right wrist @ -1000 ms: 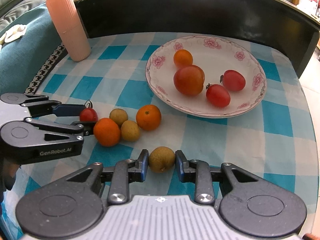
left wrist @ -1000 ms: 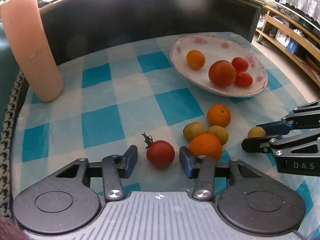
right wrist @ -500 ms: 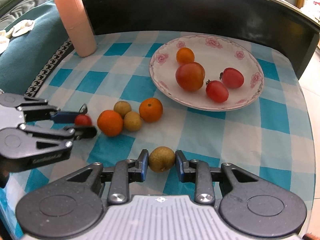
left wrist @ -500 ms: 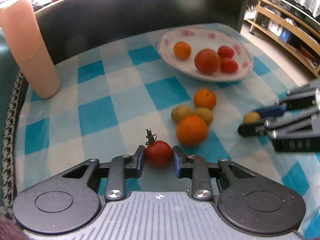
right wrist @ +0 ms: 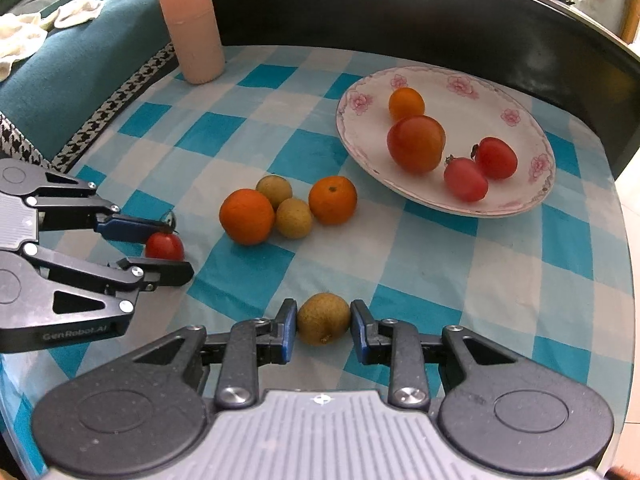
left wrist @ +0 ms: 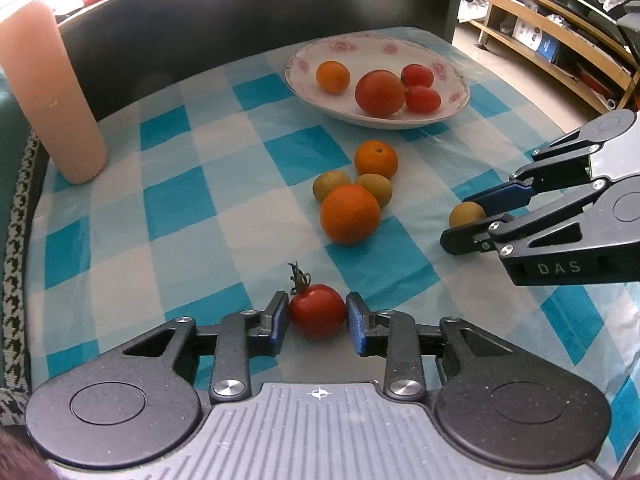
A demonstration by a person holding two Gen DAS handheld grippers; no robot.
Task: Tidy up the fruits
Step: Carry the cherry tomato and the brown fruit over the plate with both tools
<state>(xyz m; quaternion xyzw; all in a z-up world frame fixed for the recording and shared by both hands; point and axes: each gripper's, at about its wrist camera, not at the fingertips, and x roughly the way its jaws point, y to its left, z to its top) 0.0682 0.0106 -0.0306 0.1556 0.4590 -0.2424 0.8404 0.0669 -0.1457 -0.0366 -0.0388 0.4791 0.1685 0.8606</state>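
Floral-rimmed, the plate (right wrist: 440, 80) lies ahead and to the right of both your loads: your left gripper (left wrist: 317, 318) is clamped on the cherry tomato (left wrist: 318, 316), your nearer right gripper (right wrist: 323, 324) on the brown longan (right wrist: 323, 318).

A blue-and-white checked cloth (left wrist: 168, 216) is seen; the plate (right wrist: 452, 82) is white with pink flowers, the cup (left wrist: 48, 92) ribbed peach, the tomato (left wrist: 318, 316) red.

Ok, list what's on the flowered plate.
On the plate: one small orange, one large tomato, two small red tomatoes. The plate surface beneath them is hidden.
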